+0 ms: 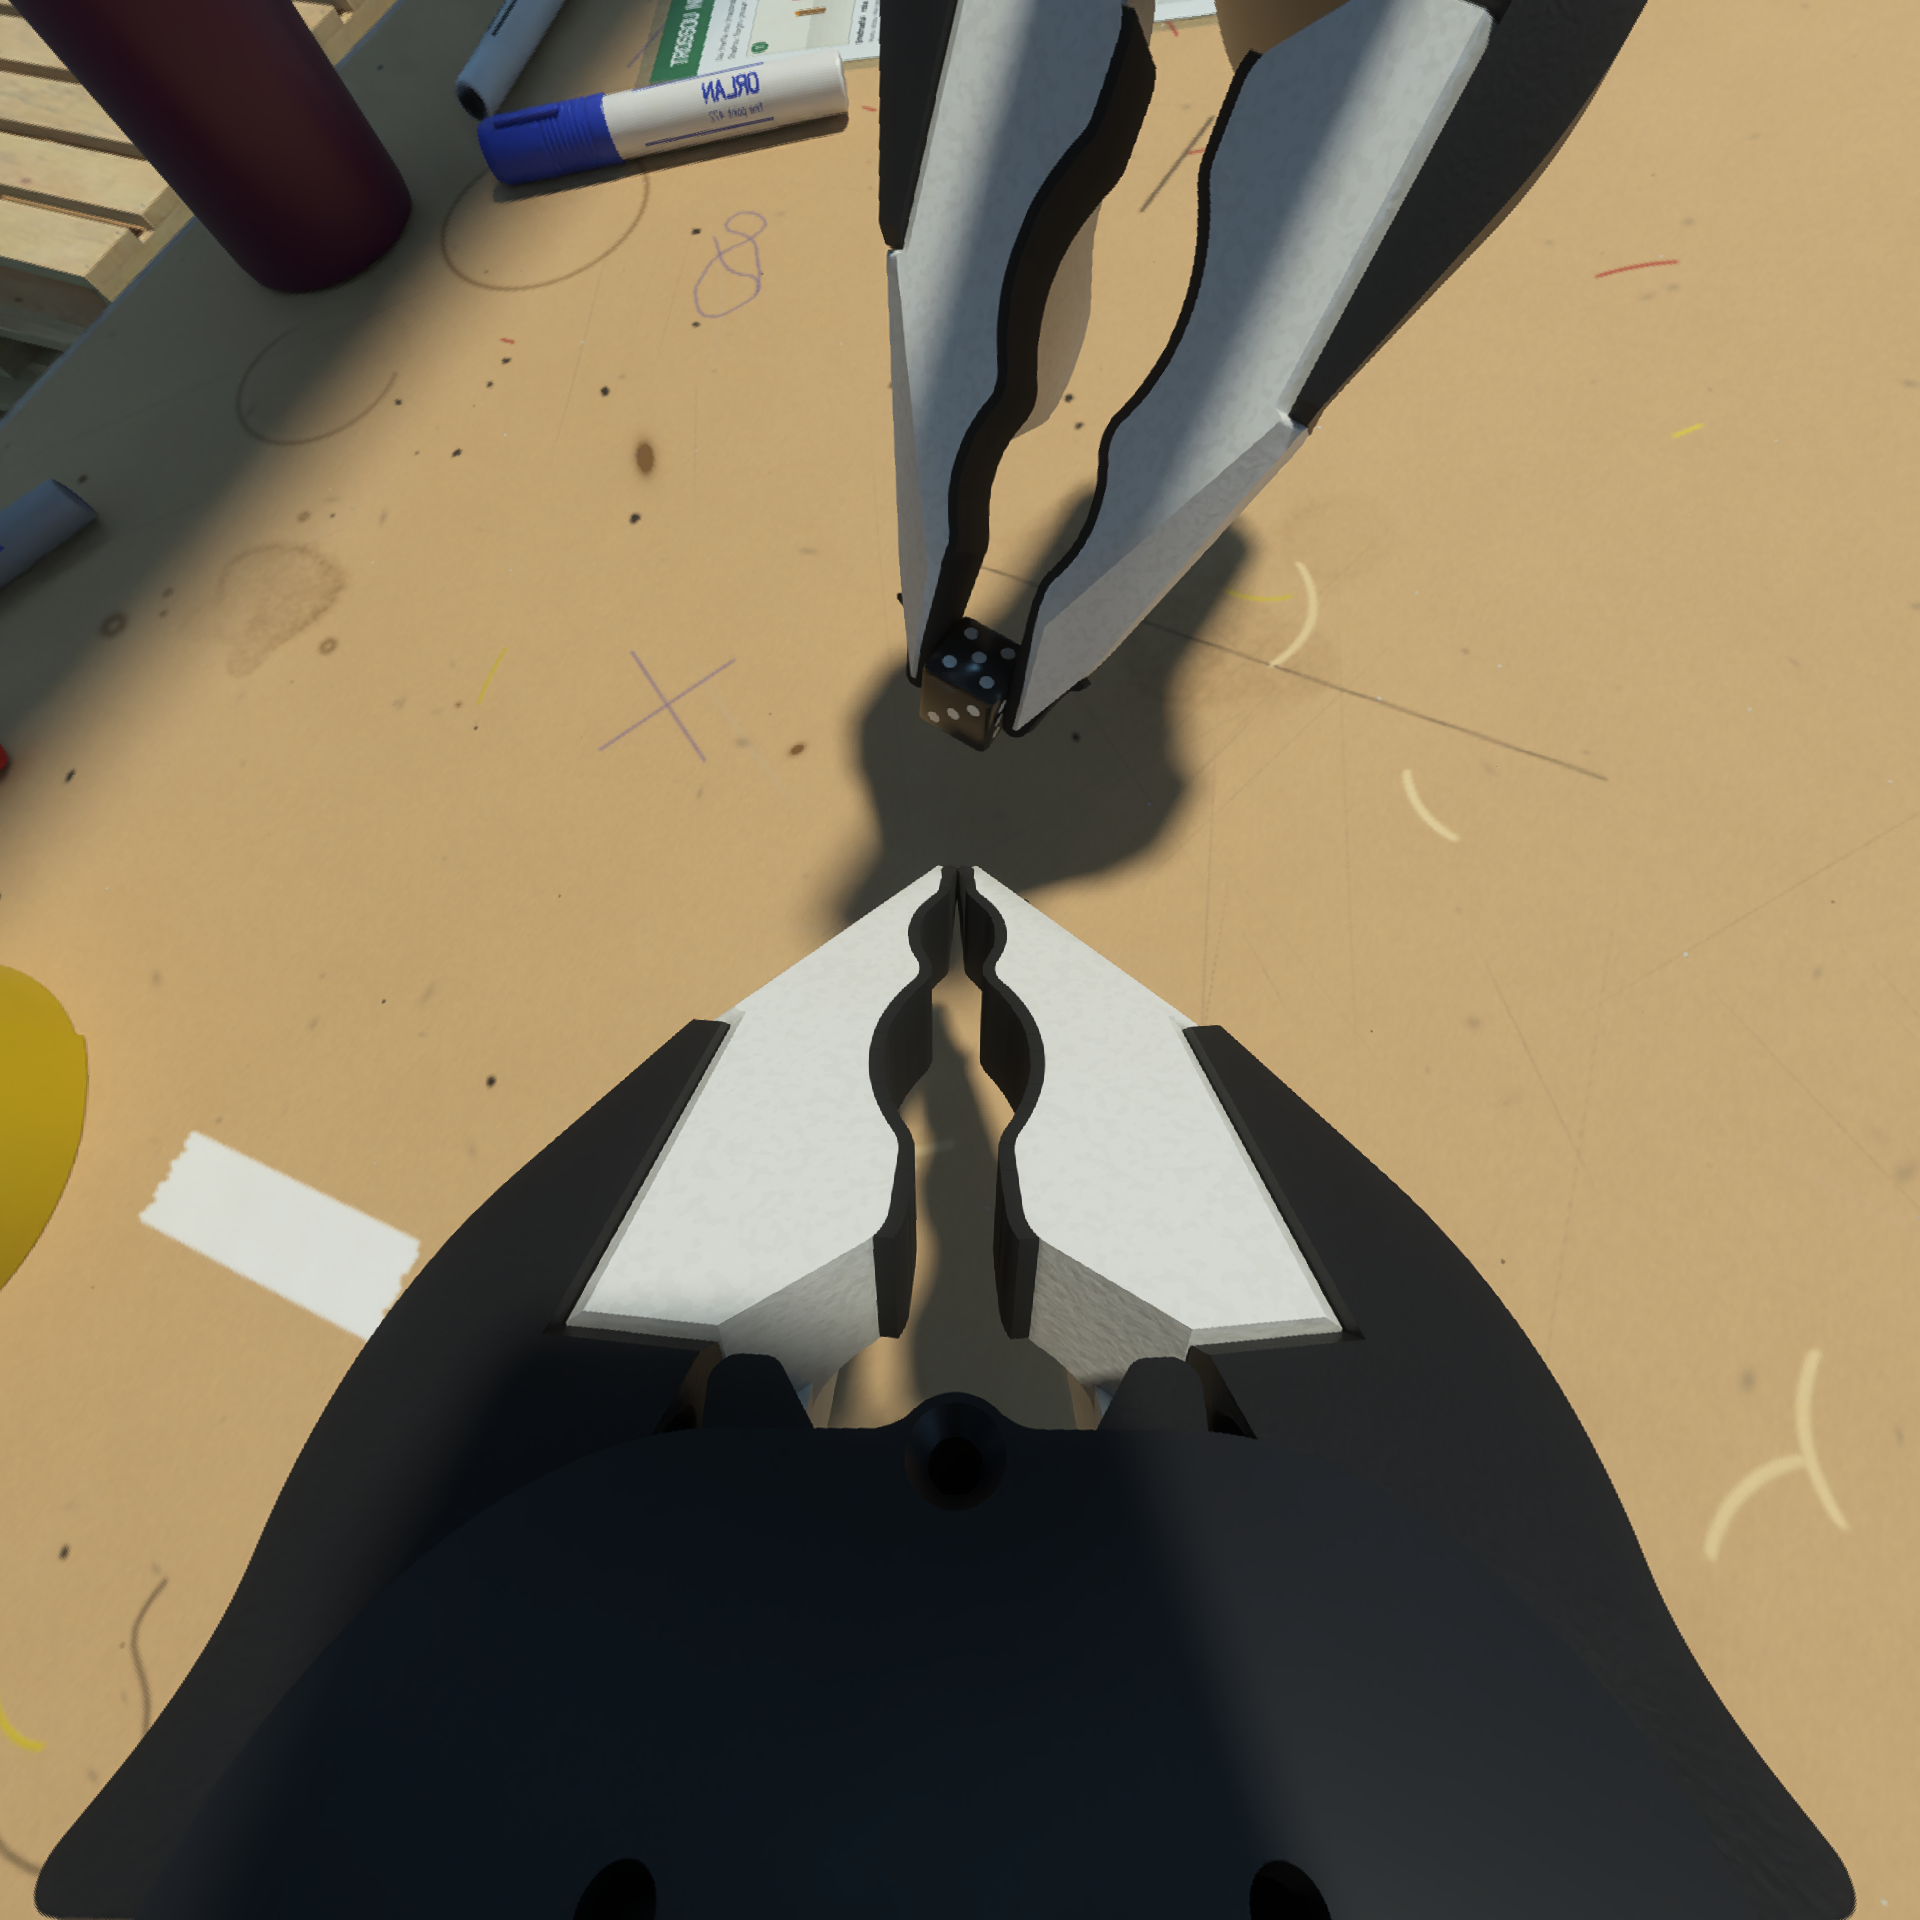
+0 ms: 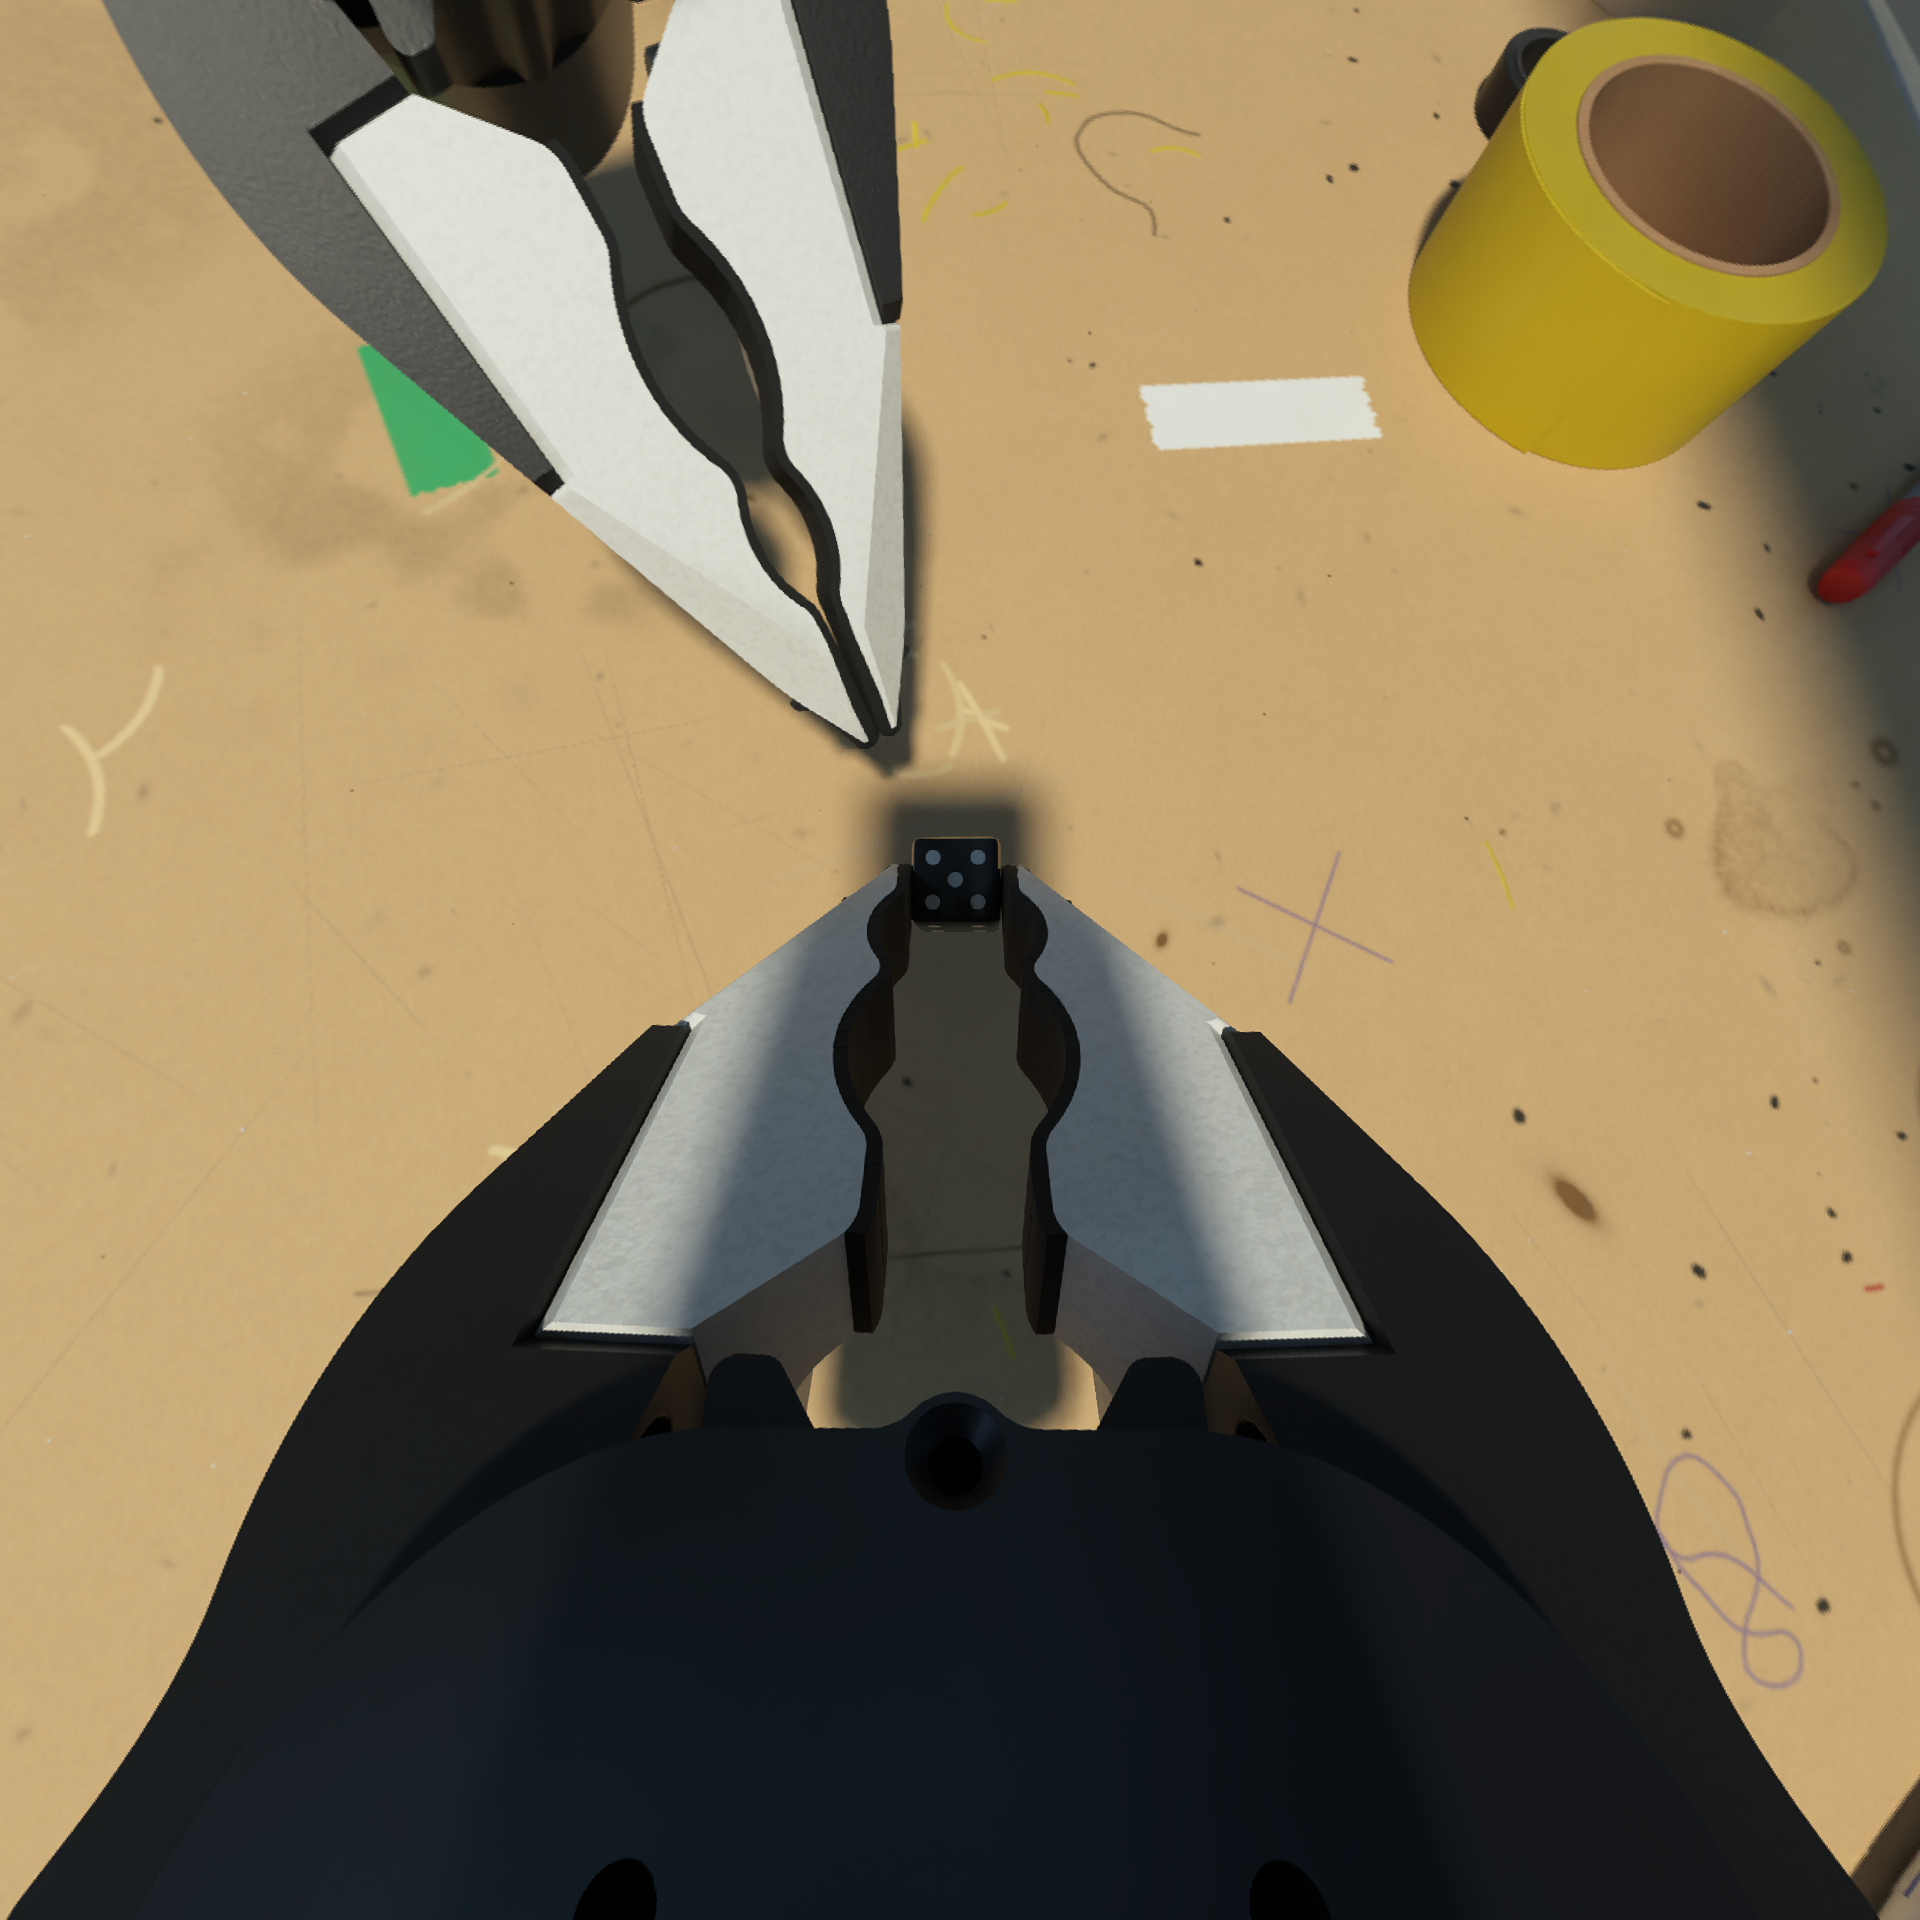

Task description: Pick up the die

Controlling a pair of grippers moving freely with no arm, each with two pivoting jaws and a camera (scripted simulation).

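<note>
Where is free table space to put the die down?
Bare board lies between the white tape strip and the purple cross. Crowded: near the yellow tape roll, and around the blue marker and dark cup.

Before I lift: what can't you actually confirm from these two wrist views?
- Die underside: hidden in both views, so whether it sits on or off the table is unclear.
- Contact faces: right gripper fingertips cover the die's sides.
- Yellow tape roll: cut off by the left view's edge.
- Red object: cut off by the right view's edge, unidentifiable.
</note>
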